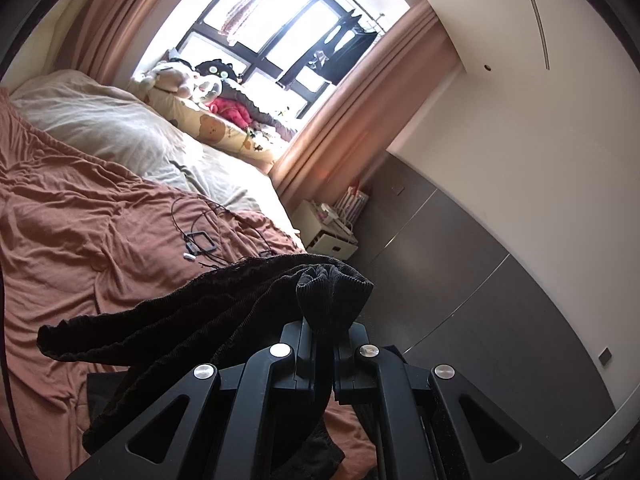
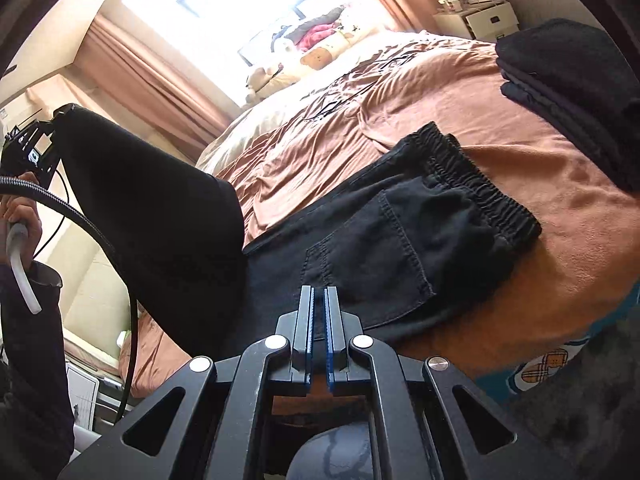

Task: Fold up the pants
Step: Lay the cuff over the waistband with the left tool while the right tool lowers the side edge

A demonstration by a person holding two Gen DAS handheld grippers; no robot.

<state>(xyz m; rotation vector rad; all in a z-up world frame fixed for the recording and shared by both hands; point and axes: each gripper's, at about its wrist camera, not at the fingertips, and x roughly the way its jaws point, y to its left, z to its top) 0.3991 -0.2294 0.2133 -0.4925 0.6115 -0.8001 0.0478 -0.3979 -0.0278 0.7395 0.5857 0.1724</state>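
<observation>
Two claws work black pants [image 2: 400, 216] on a bed [image 2: 540, 152]: the left claw [image 1: 322, 332] is clenched on a leg hem, lifted clear, while the right claw [image 2: 319, 300] pinches cloth low by the back pocket. Waistband lies flat on the bed. Judged mid-fold; next, carry the hem toward the waistband, aligned.

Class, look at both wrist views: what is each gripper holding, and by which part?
Left gripper pinches the black pants by a bunched leg end; right gripper's jaws are shut, but whether they pinch cloth cannot be told.
</observation>
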